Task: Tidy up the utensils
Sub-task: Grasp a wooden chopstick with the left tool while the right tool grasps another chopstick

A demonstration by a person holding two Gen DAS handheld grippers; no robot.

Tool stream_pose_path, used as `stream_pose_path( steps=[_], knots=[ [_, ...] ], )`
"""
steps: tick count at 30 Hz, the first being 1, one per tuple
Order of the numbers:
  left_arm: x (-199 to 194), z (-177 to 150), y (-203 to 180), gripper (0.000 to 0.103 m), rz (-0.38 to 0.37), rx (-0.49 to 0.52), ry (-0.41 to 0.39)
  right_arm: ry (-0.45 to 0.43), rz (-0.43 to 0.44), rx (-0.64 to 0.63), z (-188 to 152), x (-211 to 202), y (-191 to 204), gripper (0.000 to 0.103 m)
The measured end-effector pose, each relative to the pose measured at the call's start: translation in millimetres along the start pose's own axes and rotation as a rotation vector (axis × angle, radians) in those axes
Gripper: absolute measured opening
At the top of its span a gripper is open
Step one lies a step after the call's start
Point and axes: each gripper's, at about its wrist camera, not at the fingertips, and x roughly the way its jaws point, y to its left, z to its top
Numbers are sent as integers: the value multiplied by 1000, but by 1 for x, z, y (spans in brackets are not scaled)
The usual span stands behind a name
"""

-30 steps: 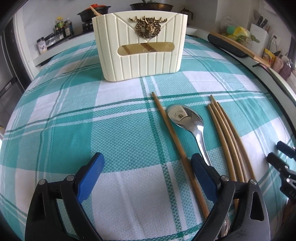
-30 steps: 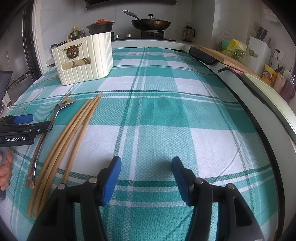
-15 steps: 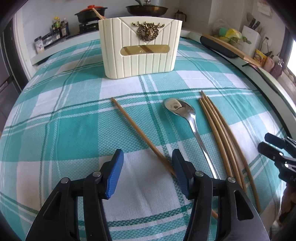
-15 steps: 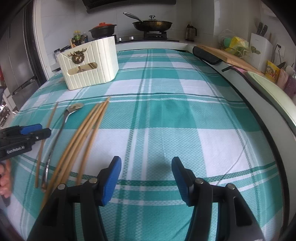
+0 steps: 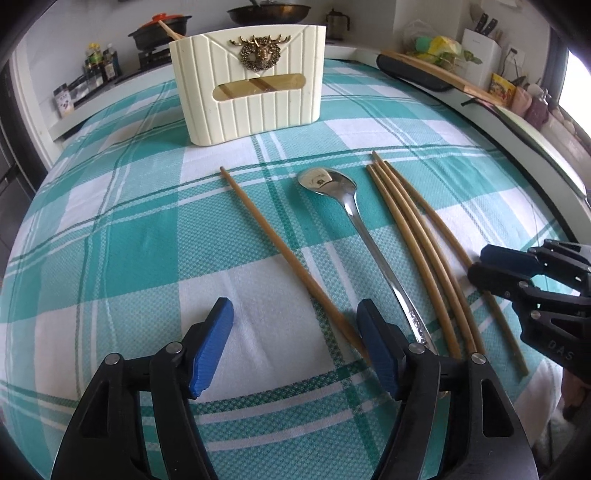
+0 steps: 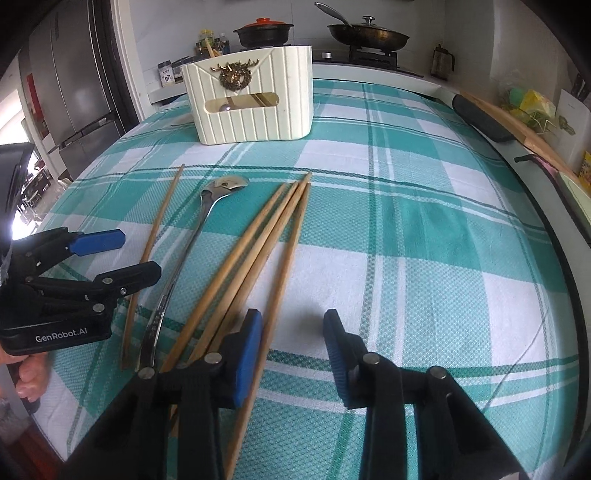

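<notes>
A cream utensil holder (image 5: 251, 85) (image 6: 255, 107) with a brass deer emblem stands at the far side of the checked cloth. On the cloth lie a single wooden chopstick (image 5: 280, 247) (image 6: 159, 236), a steel spoon (image 5: 354, 218) (image 6: 192, 240) and several more chopsticks (image 5: 413, 236) (image 6: 258, 236) in a bundle. My left gripper (image 5: 295, 347) (image 6: 118, 256) is opening, with the single chopstick's near end just inside its right finger and no pad pressing it. My right gripper (image 6: 293, 354) (image 5: 480, 263) is closing. The rightmost chopstick runs beside its left pad, and the gap still shows.
Behind the table are a stove with a pot (image 6: 264, 31) and a pan (image 6: 369, 35). A wooden cutting board (image 5: 424, 70) and a knife block (image 5: 480, 51) line the right counter. A fridge (image 6: 66, 81) stands on the left. A person's hand (image 6: 29, 373) holds the left gripper.
The single chopstick's far end has swung away from the spoon. My right gripper moved left to the chopstick bundle and its jaws narrowed. The left jaws narrowed, then widened again.
</notes>
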Motion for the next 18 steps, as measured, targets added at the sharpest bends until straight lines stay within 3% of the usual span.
stream_pose_path(
  steps=[2, 7, 9, 11, 13, 18],
  knots=[
    [-3, -3, 5, 71, -2, 0, 5, 3, -26, -17, -1, -1, 0, 15],
    [-7, -8, 16, 67, -4, -25, 5, -8, -66, -3, -4, -4, -6, 14],
    [-7, -7, 15, 56, -7, -22, -3, -14, -65, 5, -3, -3, -7, 13],
    [-8, -7, 13, 29, -11, -14, -11, -20, -88, -2, -3, -3, -7, 11],
    [-7, -7, 11, 8, 2, -6, -19, -26, -130, -5, -4, -3, -9, 10],
    [-11, -9, 22, 4, 40, -57, -28, -28, -195, 38, -9, -6, -28, 10]
  ],
)
